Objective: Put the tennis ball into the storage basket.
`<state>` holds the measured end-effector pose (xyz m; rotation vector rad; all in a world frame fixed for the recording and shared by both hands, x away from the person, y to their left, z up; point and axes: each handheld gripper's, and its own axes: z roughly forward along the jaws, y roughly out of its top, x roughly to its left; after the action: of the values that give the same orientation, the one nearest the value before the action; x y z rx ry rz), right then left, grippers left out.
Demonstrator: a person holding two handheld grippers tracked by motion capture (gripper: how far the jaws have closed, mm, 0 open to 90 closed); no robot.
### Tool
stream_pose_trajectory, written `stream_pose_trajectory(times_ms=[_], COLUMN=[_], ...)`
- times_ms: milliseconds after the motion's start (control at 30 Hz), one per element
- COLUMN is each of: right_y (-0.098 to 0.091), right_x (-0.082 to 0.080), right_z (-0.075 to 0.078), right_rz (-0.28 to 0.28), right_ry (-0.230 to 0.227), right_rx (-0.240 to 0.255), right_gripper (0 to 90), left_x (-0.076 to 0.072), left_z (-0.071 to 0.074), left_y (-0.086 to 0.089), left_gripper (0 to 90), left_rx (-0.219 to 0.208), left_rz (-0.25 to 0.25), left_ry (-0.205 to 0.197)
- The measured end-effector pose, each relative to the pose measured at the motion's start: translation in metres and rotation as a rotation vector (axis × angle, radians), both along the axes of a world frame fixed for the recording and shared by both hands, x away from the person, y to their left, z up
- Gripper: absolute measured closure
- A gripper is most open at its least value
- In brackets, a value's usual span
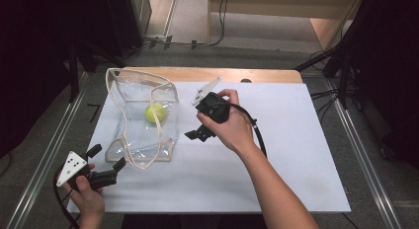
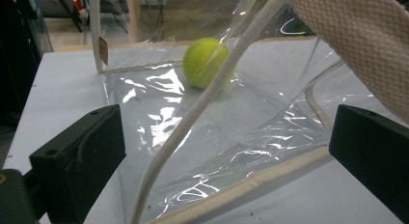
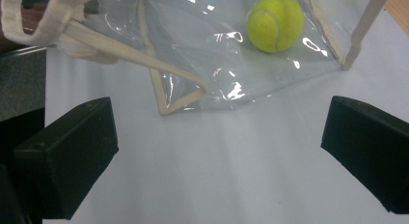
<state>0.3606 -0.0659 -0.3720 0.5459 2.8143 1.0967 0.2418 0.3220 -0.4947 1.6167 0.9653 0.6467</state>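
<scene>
- Yellow-green tennis ball [image 1: 154, 112] inside clear plastic tote bag [image 1: 143, 135], lying flat on white table sheet [image 1: 276, 155], left of centre.
- Cream webbing handle [image 2: 357, 35] draped across bag, close to left gripper's camera; second strap [image 2: 193, 113] crossing in front of ball.
- Left gripper [image 1: 106, 165] at bag's near corner, jaws spread wide, nothing between them; possibly brushing bag's edge, hard to tell.
- Right gripper [image 1: 196, 135] just right of bag, jaws wide apart, empty, above bare sheet.
- Grey carpet [image 1: 237, 56] beyond table.
</scene>
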Motion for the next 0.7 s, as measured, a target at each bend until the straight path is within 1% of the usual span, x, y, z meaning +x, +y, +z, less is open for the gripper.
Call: stream_pose_trajectory(times_ms=[200,367,533,600,633,700], right_y=[-0.009,-0.02,-0.032,-0.037,-0.039,-0.043], right_x=[-0.002,-0.005,-0.007,-0.008,-0.009,-0.011], right_z=[-0.011,-0.02,-0.031,-0.034,-0.036,-0.039], right_rz=[-0.015,-0.034,-0.049,-0.057,-0.048,-0.052], right_ry=[0.007,0.0,0.008,0.007,0.004,-0.007], right_rx=[0.019,0.02,0.027,0.037,0.044,0.044], right_gripper=[0.0,0.0,0.0,0.0,0.0,0.0], left_x=[0.0,0.0,0.0,0.0,0.0,0.0], left_z=[0.0,0.0,0.0,0.0,0.0,0.0], left_y=[0.0,0.0,0.0,0.0,0.0,0.0], left_gripper=[0.0,0.0,0.0,0.0,0.0,0.0], left_rx=[-0.001,-0.004,-0.001,0.0,0.0,-0.001], left_rz=[0.001,0.003,0.002,0.002,0.002,0.001], left_ry=[0.0,0.001,0.0,0.0,0.0,0.0])
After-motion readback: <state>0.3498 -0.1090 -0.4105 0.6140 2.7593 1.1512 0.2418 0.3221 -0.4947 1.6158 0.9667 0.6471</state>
